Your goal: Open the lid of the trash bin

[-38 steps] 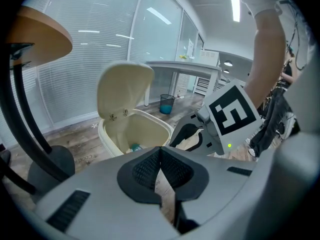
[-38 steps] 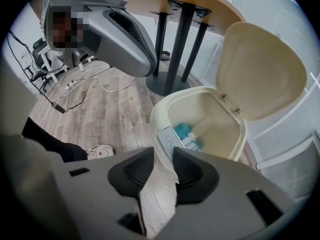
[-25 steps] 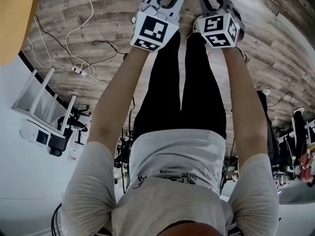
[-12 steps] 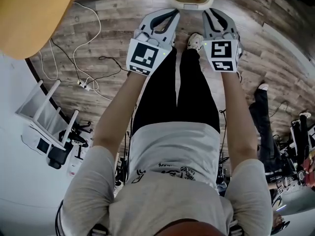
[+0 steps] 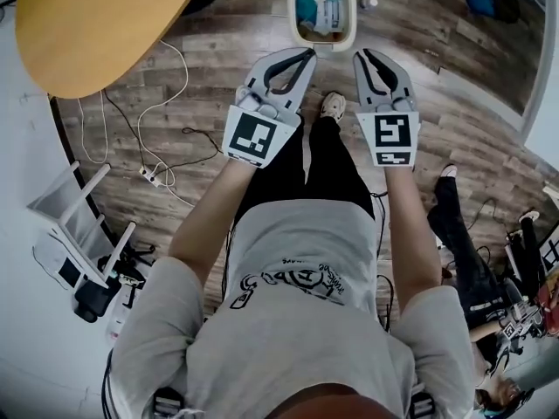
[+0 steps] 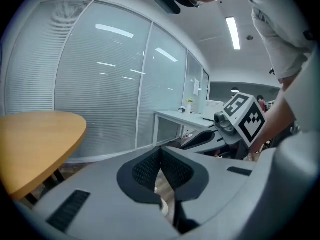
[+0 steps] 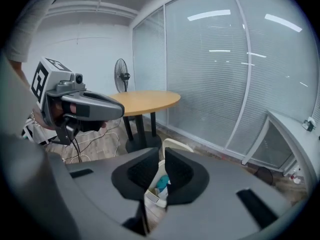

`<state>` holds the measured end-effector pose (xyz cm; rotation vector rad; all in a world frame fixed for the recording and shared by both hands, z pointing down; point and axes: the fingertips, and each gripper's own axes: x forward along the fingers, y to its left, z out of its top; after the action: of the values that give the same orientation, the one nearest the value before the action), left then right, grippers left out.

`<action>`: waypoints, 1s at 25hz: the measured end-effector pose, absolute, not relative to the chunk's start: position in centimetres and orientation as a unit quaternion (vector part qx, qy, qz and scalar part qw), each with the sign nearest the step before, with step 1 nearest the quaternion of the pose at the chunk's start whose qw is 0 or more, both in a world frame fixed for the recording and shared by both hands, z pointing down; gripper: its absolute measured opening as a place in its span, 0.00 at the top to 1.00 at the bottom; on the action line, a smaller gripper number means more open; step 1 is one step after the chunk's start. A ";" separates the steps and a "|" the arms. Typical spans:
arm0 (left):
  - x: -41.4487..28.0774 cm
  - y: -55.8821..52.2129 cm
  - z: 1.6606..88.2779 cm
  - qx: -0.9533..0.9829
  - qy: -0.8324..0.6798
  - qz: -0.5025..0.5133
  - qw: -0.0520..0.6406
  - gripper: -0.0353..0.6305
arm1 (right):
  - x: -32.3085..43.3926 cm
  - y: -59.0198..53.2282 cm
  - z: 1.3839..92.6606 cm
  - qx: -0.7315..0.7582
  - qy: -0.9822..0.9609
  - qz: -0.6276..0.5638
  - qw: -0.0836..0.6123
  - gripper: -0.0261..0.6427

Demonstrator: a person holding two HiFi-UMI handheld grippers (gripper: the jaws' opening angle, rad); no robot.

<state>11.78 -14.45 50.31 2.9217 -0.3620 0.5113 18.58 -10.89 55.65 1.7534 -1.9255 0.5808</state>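
The white trash bin [image 5: 323, 11] stands on the wood floor ahead of the person's feet, lid up, with blue and white rubbish showing inside. Both grippers hang side by side in the air above the floor, short of the bin and apart from it. My left gripper [image 5: 307, 54] is shut, its pad tips [image 6: 160, 154] touching with nothing between them. My right gripper [image 5: 362, 56] is open by a narrow gap; its jaws have just been closing on nothing. Through that gap I see the bin [image 7: 161, 186] and its raised lid [image 7: 176, 145].
A round wooden table [image 5: 96, 24] on a black pedestal stands left of the bin. Cables and a power strip [image 5: 148, 175] lie on the floor at left, near a tipped white frame [image 5: 74, 208]. Blinded glass walls [image 7: 225, 74], a fan [image 7: 121, 79], a white desk [image 6: 182, 116].
Both grippers have come up off the floor together, side by side. The bin, out of frame a second ago, now shows beyond them with its lid up.
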 end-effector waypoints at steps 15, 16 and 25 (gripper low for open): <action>9.7 -12.0 32.5 0.983 -0.143 0.095 0.065 0.92 | 18.6 -8.4 35.7 0.667 -0.716 0.156 0.134 0.91; 9.4 -11.8 31.5 0.983 -0.145 0.092 0.061 0.92 | 18.4 -8.2 34.6 0.669 -0.716 0.152 0.128 0.91; 7.6 -10.8 22.9 0.986 -0.153 0.053 0.049 0.92 | 16.8 -6.6 25.1 0.679 -0.720 0.109 0.093 0.91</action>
<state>7.57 -10.81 22.95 3.0028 -0.4666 0.1616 16.78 -6.59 25.05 2.0147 -2.1383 0.3228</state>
